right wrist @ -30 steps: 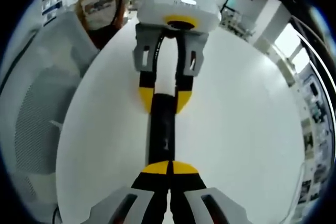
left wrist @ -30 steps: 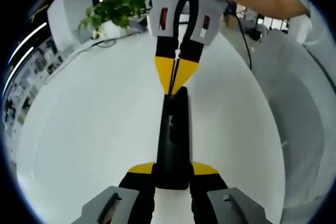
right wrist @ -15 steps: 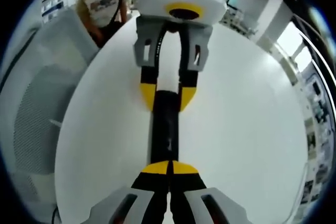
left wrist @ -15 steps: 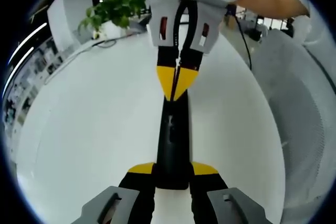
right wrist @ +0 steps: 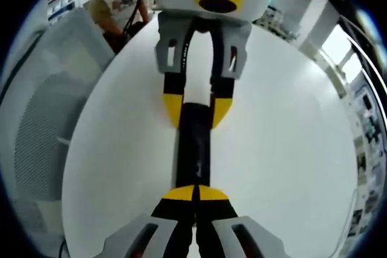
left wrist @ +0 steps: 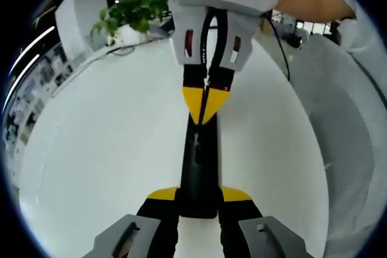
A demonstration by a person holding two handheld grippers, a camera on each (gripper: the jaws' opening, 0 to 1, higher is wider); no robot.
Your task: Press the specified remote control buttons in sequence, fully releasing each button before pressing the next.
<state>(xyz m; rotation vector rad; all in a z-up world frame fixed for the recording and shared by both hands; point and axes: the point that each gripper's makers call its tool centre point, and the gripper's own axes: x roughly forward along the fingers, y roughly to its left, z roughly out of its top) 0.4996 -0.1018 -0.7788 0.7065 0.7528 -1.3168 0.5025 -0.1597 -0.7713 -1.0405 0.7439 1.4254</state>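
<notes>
Bright, even indoor light. White table (left wrist: 109,143) nearly blown out, glare strongest at its far side in the right gripper view. Shadows faint. Strong fisheye bending at edges; background soft, ceiling light strips (left wrist: 30,49) streaked. Centre sharp.

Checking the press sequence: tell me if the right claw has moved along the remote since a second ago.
Yes. In the left gripper view, the shut right claw has slid along the remote, away from the plant and toward the left claw gripping it.

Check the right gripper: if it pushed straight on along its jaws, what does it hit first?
The long black plastic remote control, most likely: the right gripper, jaws shut, is already at or over its near end. Further along that line sits the left gripper, closed on the remote's far end. Contact depth is unclear.
</notes>
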